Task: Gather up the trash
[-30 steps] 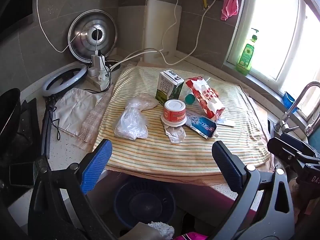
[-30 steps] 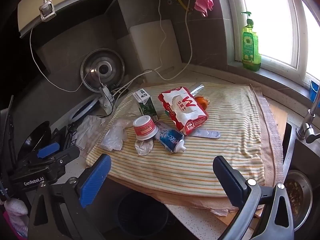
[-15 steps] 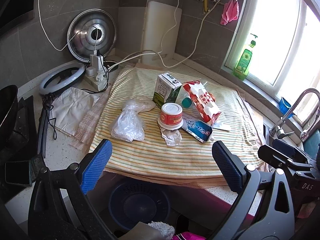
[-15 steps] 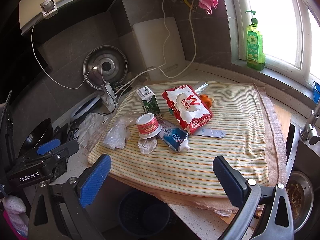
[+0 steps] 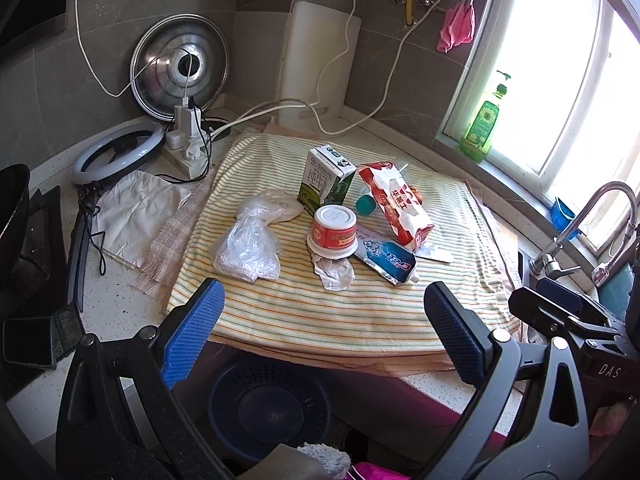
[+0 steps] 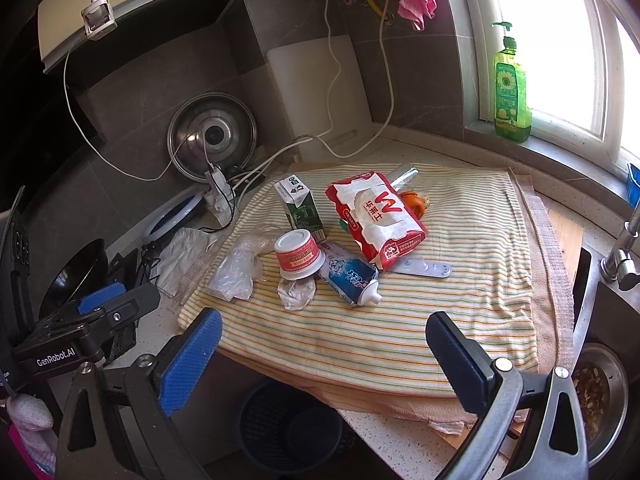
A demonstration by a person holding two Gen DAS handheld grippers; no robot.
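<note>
I am holding both the left gripper [image 5: 322, 322] and the right gripper [image 6: 326, 338] spread wide and empty above the blue bin [image 5: 266, 400], which is sitting just under the counter edge below them. Ahead on the striped cloth [image 5: 320, 312], the trash is lying bunched together, so I am risking a slipping crumpled plastic bag [image 5: 250, 246] or a toppled red-labelled cup [image 5: 334, 232]. Farther off, the green carton [image 5: 324, 182] is showing "纯牛", the toothpaste tube [image 6: 350, 278] "Crest", the red tissue pack [image 6: 374, 224] a large "W".
</note>
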